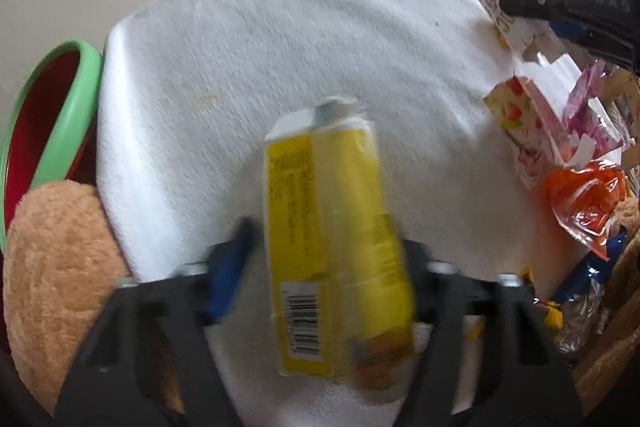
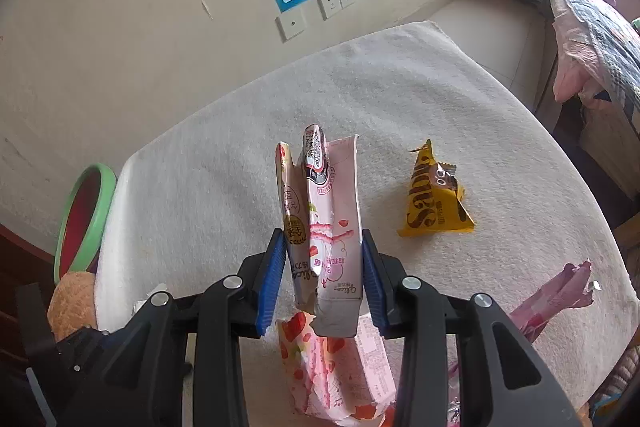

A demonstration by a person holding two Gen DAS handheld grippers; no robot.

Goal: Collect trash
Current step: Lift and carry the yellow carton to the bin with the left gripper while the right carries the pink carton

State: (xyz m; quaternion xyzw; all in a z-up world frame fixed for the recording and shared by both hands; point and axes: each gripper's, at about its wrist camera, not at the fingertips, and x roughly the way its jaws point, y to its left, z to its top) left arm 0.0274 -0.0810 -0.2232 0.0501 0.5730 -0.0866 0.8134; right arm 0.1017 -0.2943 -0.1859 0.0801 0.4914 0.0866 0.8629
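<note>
Two grippers work at once: the left gripper (image 1: 328, 267) clamps a yellow cardboard carton (image 1: 336, 251), the right gripper (image 2: 324, 279) a torn pink strawberry box (image 2: 332, 227); a firm hold should carry both to the green-rimmed red bin (image 1: 60, 115).

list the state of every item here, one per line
left tool: around the yellow carton; grip blurred, cannot tell
yellow carton: between the left tool's fingers, above the cloth
right tool: shut on the pink carton
pink carton: torn open, flattened, held upright
strawberry box: torn, lying on the white cloth
yellow snack bag: lying on the cloth, untouched
green-rimmed basin: beside the table, contents hidden
</note>
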